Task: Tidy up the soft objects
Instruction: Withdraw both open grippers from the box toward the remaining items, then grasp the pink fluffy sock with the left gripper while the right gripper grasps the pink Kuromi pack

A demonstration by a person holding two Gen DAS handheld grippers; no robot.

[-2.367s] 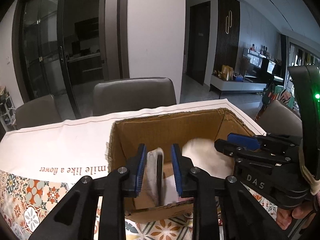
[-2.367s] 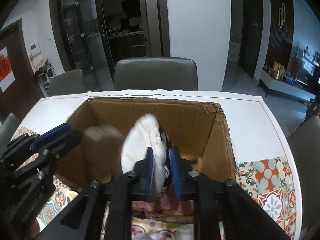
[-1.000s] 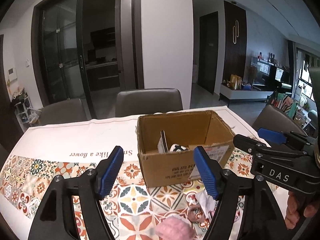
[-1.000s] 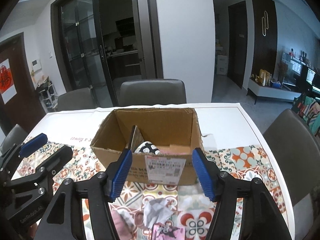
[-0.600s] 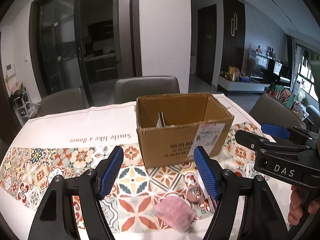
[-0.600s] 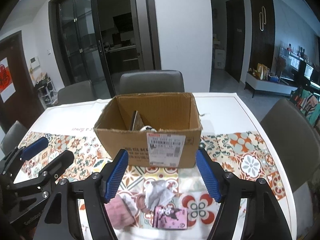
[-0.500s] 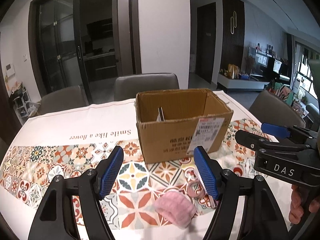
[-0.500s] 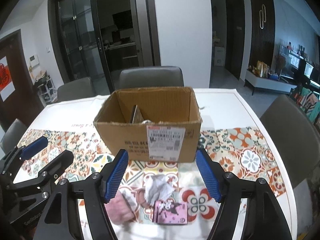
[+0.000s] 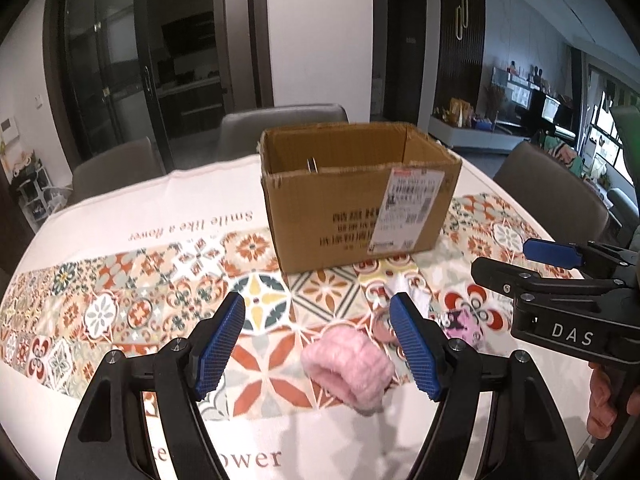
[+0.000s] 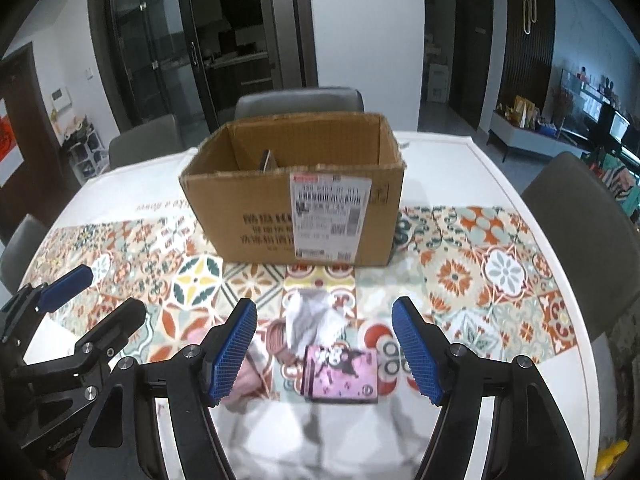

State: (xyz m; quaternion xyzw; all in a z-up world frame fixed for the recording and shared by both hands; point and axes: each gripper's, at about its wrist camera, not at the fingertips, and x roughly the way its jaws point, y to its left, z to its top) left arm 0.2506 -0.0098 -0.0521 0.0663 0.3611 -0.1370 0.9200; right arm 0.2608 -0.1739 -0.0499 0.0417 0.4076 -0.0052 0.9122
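Your left gripper (image 9: 316,344) hangs low in the left wrist view with its blue-padded jaws spread wide and nothing between the pads. Just ahead of it, lower centre of the frame, a fluffy pink soft item (image 9: 347,367) lies on the tablecloth (image 9: 120,208), nearer the right pad than the left and touching neither. Behind that pad, partly hidden, you can see a pink ring-shaped piece (image 9: 382,326) and a sliver of the pink printed pouch (image 9: 464,325). At the right edge your right gripper (image 9: 536,264) comes into frame, marked DAS.

In the right wrist view, your right gripper (image 10: 324,344) also stands wide apart and empty. Between its pads, lower centre, lies the pink printed pouch (image 10: 341,374) with a dark cartoon figure on it. Just above it sits a crumpled white-grey cloth (image 10: 314,320), with a brownish-pink loop (image 10: 278,340) to its left. The fluffy pink soft item (image 10: 244,380) shows only partly behind the left pad. Your left gripper (image 10: 80,296) enters at the lower left.

The cardboard box (image 10: 296,204) stands open-topped in the upper centre of both views, well beyond the loose items, its shipping label (image 10: 330,212) facing you. A thin dark edge (image 10: 266,160) pokes above its near rim; what it belongs to cannot be made out. Grey chairs (image 10: 298,100) stand behind the table.
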